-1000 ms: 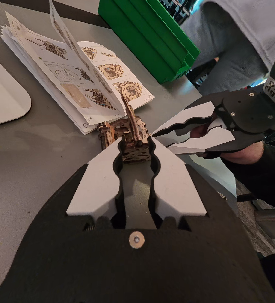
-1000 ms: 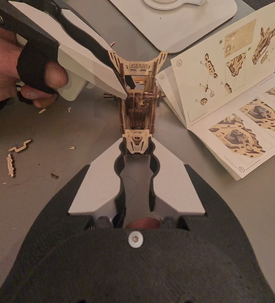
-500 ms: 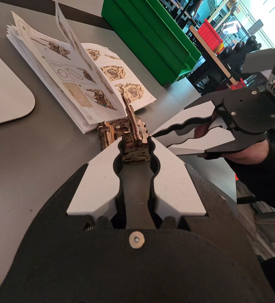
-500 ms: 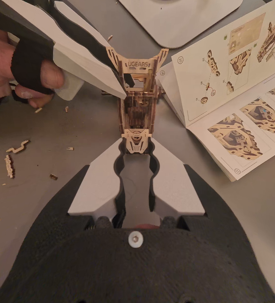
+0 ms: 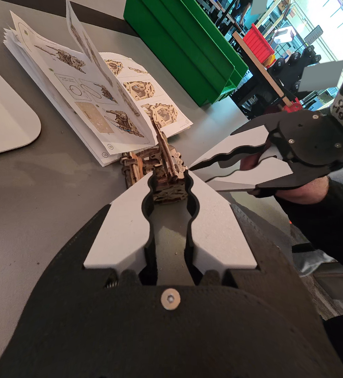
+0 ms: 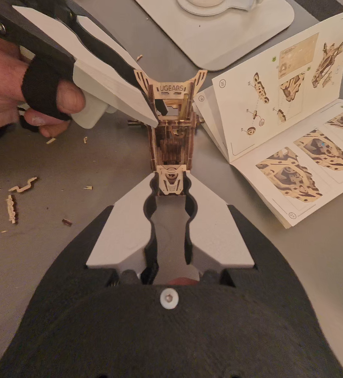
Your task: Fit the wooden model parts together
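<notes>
A small wooden model (image 6: 171,143) of laser-cut parts stands on the grey table, with a winged plate at its far end. My right gripper (image 6: 171,176) is shut on the model's near end plate. My left gripper (image 6: 160,116) comes in from the upper left and is shut on the model's far upper part. In the left wrist view my left gripper (image 5: 169,176) grips the model (image 5: 170,192) by its sides. There the right gripper (image 5: 199,177) reaches in from the right, its tips at the model's edge.
An open instruction booklet (image 6: 289,143) lies right of the model and shows behind it in the left wrist view (image 5: 84,98). A white tray (image 6: 217,36) sits beyond. Wood scraps (image 6: 22,187) lie at the left. Green bins (image 5: 182,51) stand at the table's far side. Across from one pair of fingers to the other is roughly 5 cm.
Both grippers keep their hold on the model, which has shifted only slightly. A person in grey behind the table has left the left wrist view.
</notes>
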`<state>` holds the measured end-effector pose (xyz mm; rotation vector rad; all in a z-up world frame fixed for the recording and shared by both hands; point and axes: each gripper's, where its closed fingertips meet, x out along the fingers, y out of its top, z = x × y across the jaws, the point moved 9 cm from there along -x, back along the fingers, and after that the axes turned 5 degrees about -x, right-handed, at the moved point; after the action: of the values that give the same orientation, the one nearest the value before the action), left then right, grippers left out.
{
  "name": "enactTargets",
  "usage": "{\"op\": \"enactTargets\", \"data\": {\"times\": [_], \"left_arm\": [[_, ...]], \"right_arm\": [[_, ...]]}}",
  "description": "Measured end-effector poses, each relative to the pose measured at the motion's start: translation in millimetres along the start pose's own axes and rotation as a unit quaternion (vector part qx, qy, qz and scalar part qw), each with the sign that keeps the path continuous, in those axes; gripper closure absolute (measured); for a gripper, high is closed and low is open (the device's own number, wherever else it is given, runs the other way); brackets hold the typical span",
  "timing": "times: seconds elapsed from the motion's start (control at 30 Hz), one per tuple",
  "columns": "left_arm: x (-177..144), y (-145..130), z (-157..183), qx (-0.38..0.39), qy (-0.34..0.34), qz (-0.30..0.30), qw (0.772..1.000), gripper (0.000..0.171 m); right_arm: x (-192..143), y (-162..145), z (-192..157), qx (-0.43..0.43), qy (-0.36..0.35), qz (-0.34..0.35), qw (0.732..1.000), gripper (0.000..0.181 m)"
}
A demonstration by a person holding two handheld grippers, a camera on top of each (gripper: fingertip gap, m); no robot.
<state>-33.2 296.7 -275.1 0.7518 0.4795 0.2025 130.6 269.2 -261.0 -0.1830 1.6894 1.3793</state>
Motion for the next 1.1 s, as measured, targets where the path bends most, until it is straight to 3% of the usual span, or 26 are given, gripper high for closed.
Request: {"op": "enactTargets", "data": {"times": [0.1,0.13,0.37,0.7,1.1], "left_arm": [[-0.1,0.1,-0.1,0.0,0.001,0.001,1.0,0.147],[0.0,0.1,0.1,0.001,0.002,0.001,1.0,0.147],[-0.4,0.3,-0.5,-0.002,0.004,0.003,1.0,0.147],[-0.1,0.2,-0.1,0.0,0.008,0.004,1.0,0.147],[-0.6,0.4,-0.8,-0.001,0.008,0.005,1.0,0.147]], "right_arm": [[0.1,-1.9,1.0,0.004,0.007,0.008,1.0,0.16],[0.1,-2.4,1.2,0.004,0.011,0.01,1.0,0.181],[2.7,-2.9,0.5,-0.001,0.008,0.006,1.0,0.181],[4.1,6.1,-2.0,-0.008,-0.006,-0.05,0.999,0.181],[-2.5,6.5,-1.8,0.003,-0.005,-0.013,1.0,0.181]]}}
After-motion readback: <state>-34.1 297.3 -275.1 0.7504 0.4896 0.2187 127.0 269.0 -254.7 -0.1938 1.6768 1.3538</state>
